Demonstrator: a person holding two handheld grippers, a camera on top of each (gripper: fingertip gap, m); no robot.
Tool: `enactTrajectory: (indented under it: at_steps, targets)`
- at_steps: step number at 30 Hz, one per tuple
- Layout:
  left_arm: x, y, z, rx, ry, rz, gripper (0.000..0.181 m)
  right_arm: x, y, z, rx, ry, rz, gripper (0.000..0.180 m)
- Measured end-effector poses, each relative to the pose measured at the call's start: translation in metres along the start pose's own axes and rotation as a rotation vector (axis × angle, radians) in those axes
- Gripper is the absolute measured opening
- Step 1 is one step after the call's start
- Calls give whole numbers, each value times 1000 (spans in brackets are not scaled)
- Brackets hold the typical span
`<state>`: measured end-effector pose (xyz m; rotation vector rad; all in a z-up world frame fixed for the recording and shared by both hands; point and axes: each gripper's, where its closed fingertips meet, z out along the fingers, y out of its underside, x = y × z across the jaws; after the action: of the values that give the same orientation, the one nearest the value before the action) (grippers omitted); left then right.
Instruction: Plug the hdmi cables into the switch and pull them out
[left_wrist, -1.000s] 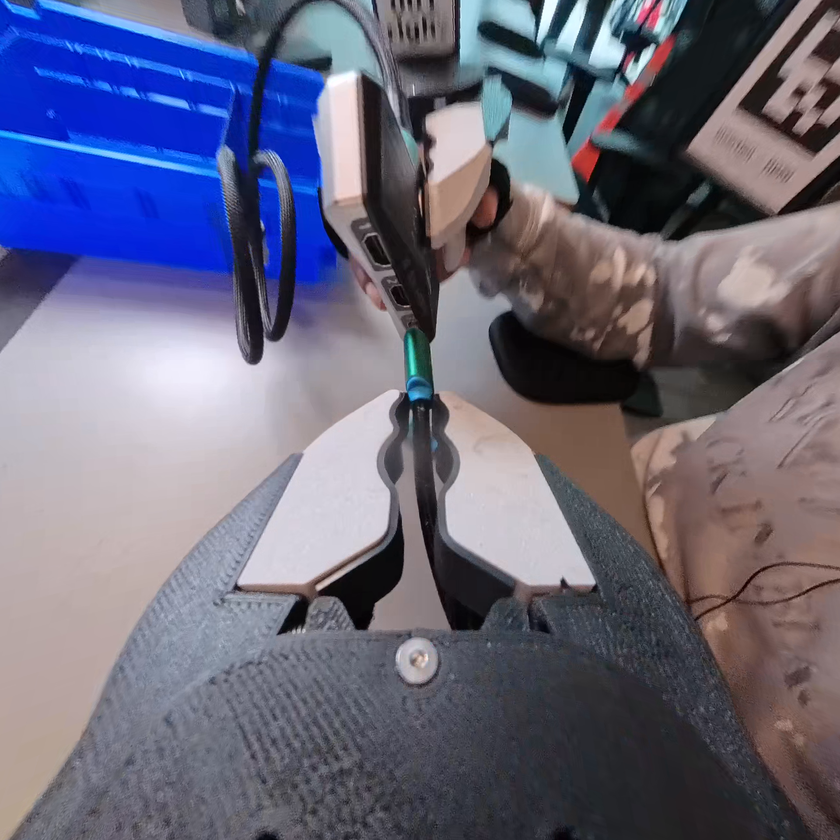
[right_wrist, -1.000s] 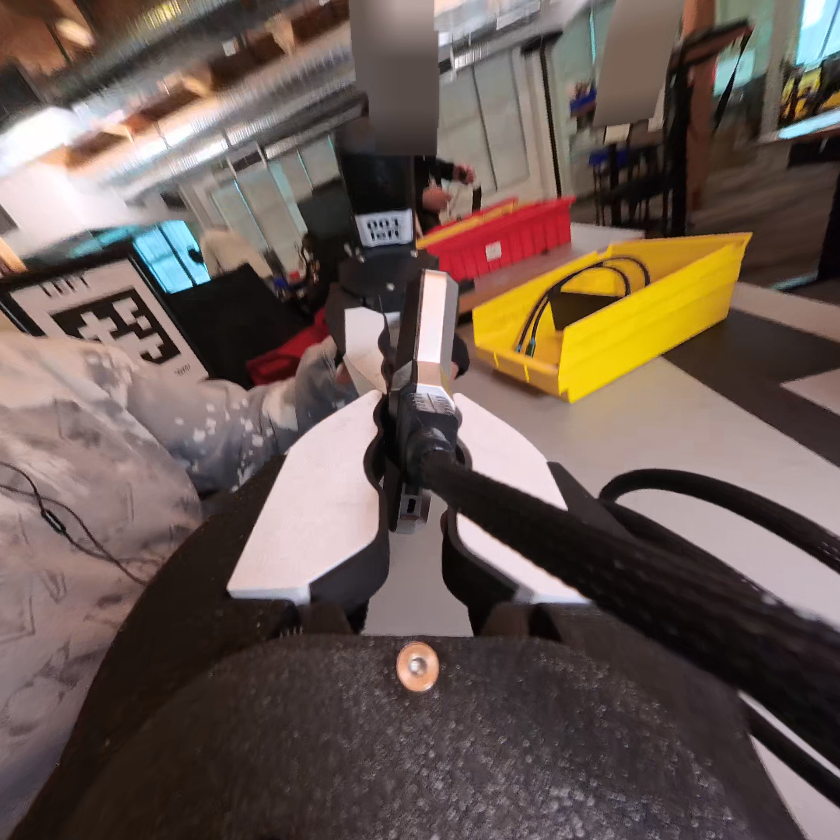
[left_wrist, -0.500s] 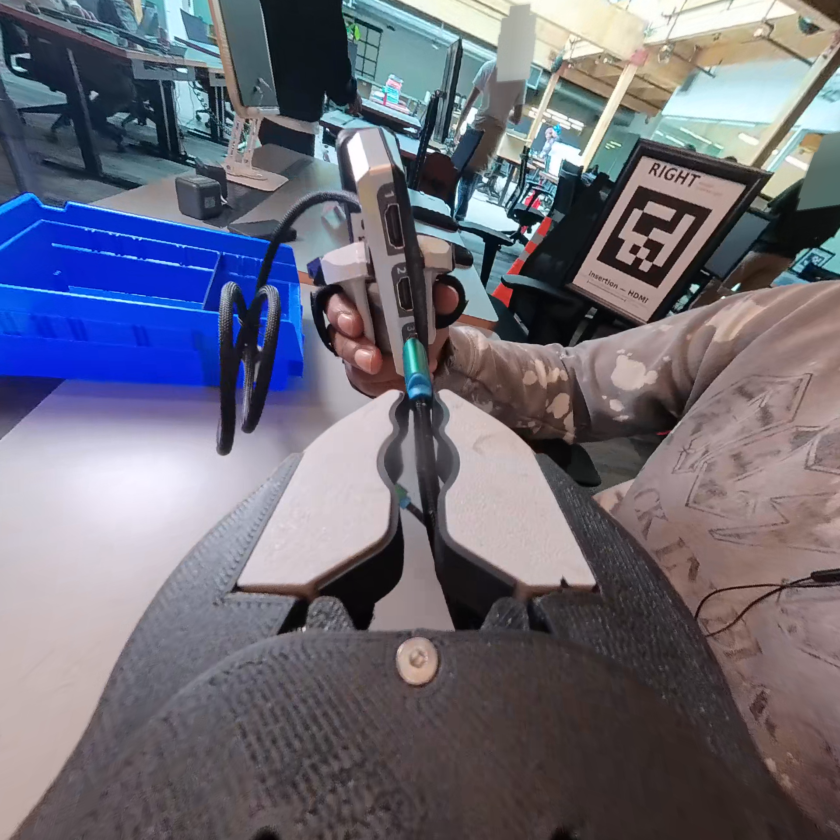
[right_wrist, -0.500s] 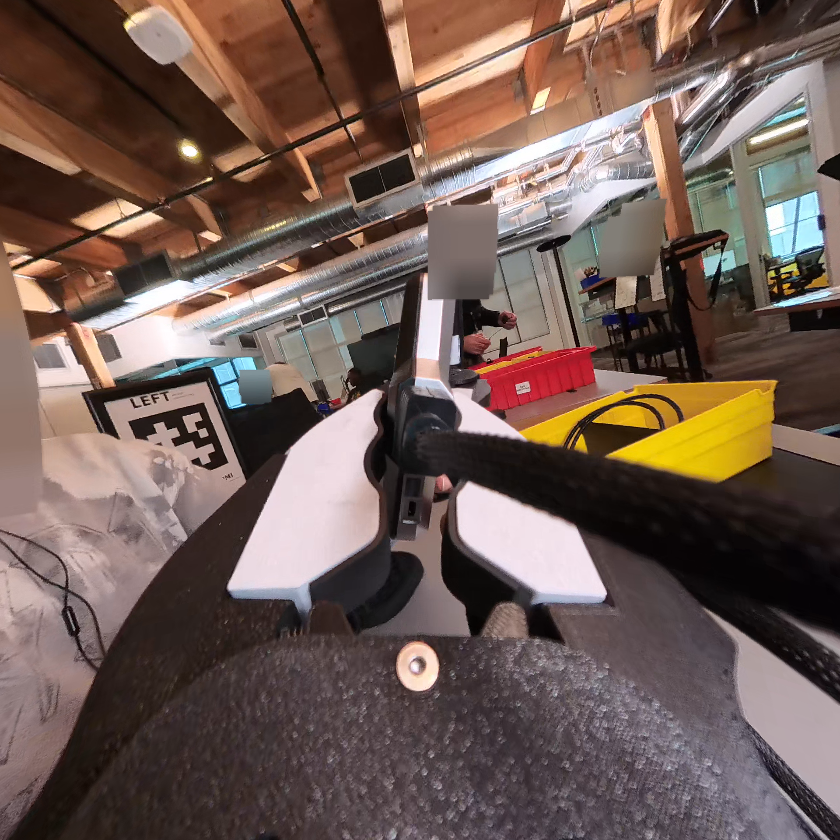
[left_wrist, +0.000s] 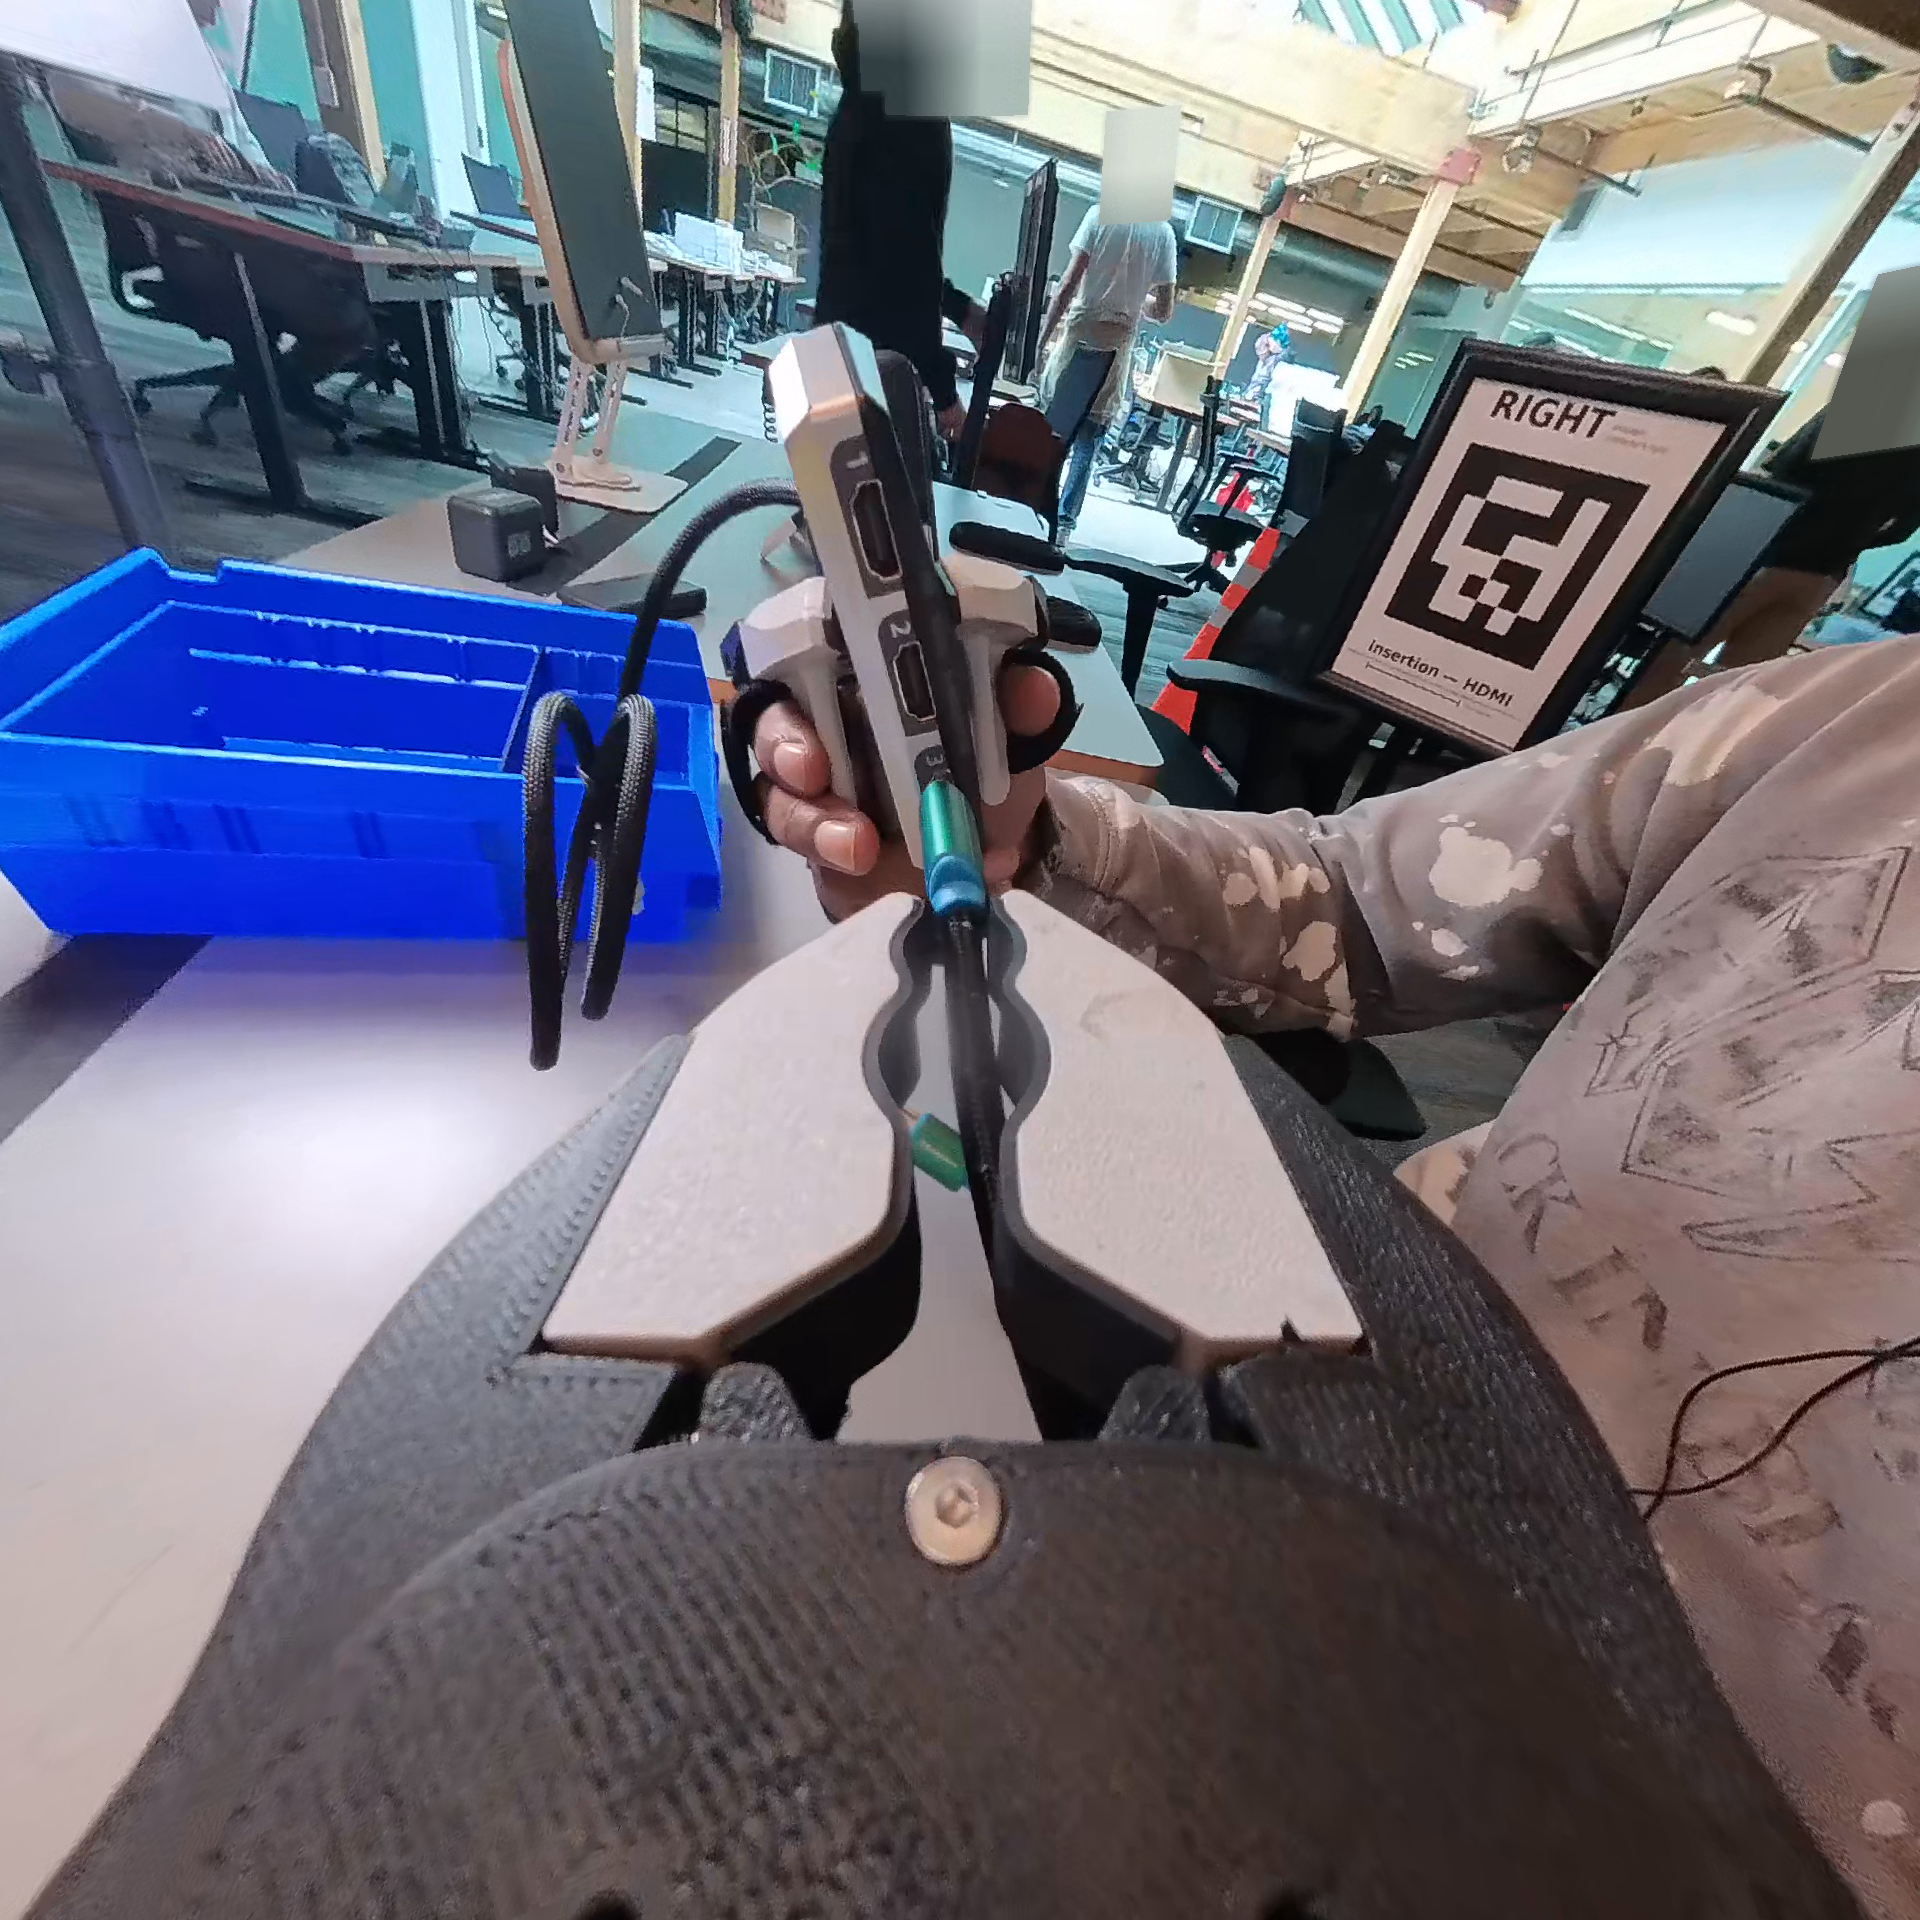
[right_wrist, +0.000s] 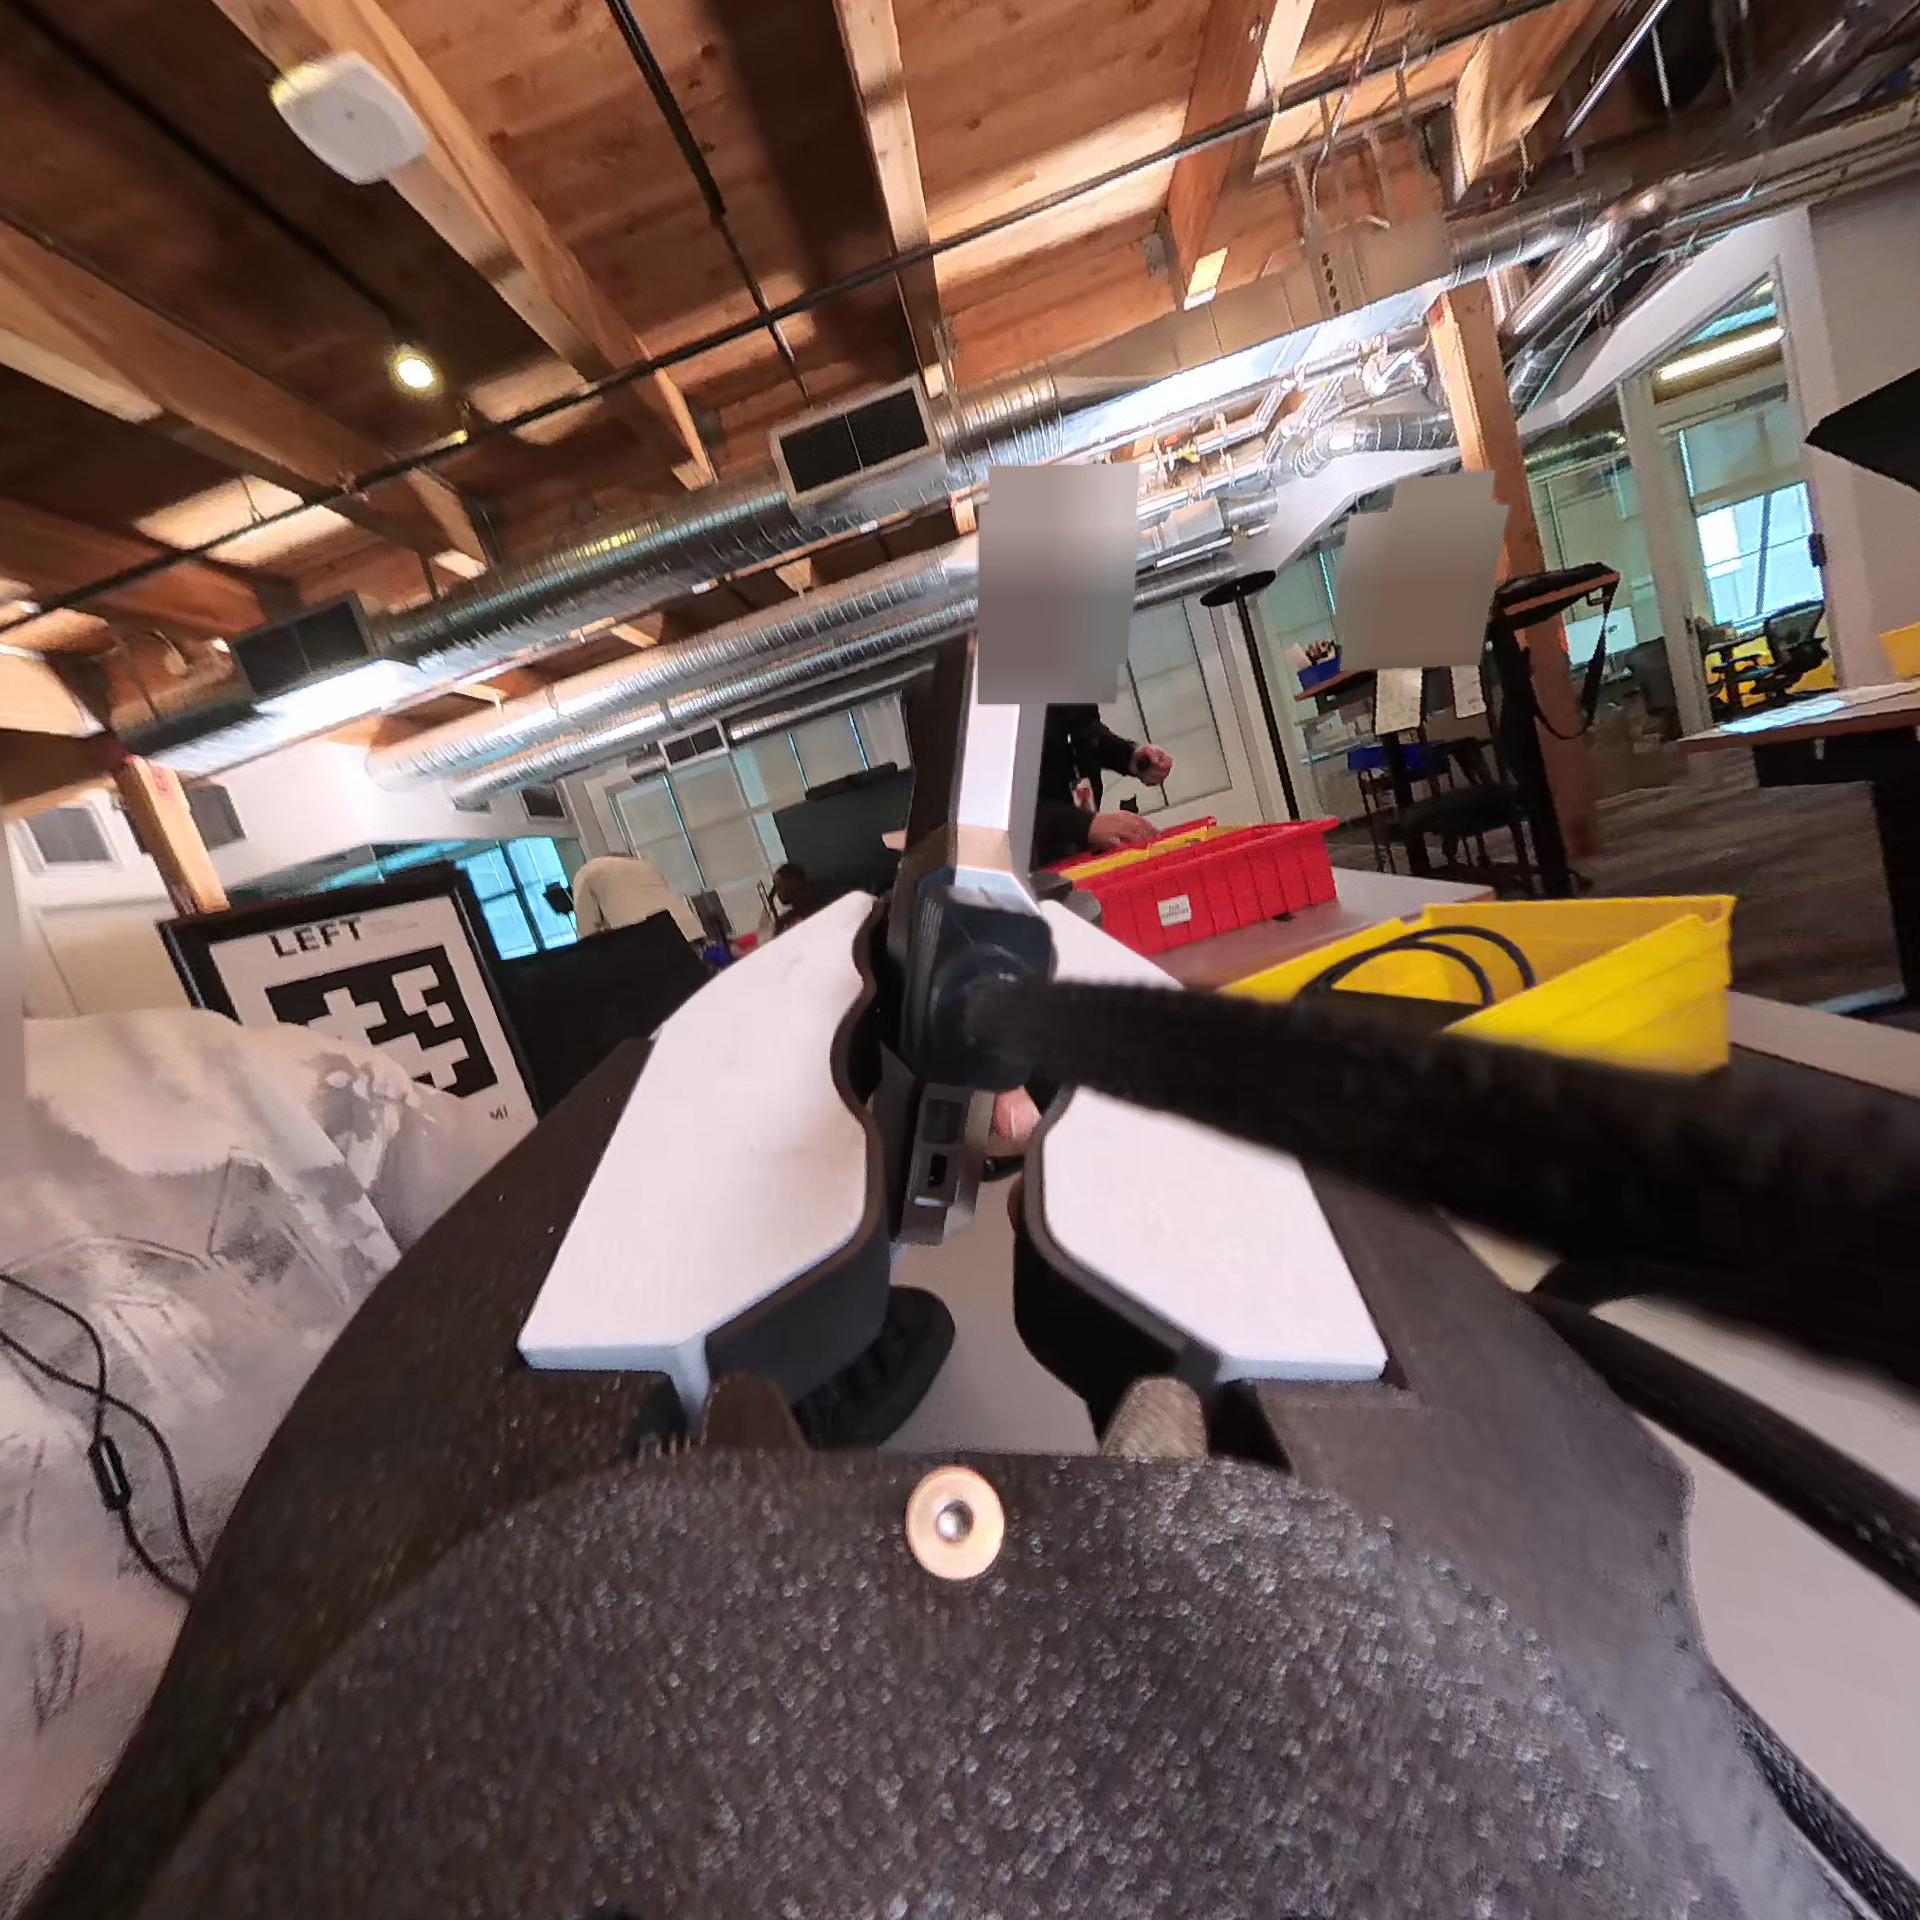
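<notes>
Left gripper (left_wrist: 954, 935) fingers pinching the black cable just behind its green HDMI plug (left_wrist: 950, 840), plug tip seated in the lowest port of the switch (left_wrist: 871, 582). Switch held upright above the worktop (left_wrist: 260, 1195), clamped between the right gripper (right_wrist: 951, 1039) fingers, with a thick braided cable (right_wrist: 1351, 1070) leaving its back. Blue bin (left_wrist: 312, 748) toward the worktop's far left edge, yellow bin (right_wrist: 1558, 987) toward its far right.

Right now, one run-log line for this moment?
left gripper: shut on thin cable | green plug: at switch bottom port | right gripper: shut on switch
</notes>
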<state>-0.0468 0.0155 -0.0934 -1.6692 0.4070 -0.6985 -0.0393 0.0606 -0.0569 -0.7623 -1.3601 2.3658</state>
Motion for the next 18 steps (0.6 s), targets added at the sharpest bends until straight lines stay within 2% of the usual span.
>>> enactTrajectory:
  at_steps: [8,18]
  targets:
    - [17,-2,-2,-20,54,72,10,-23,31,5,-292,-71,-93,26]
    - [24,0,2,-84,2,134,10,-30,30,7,-290,-81,-136,23]
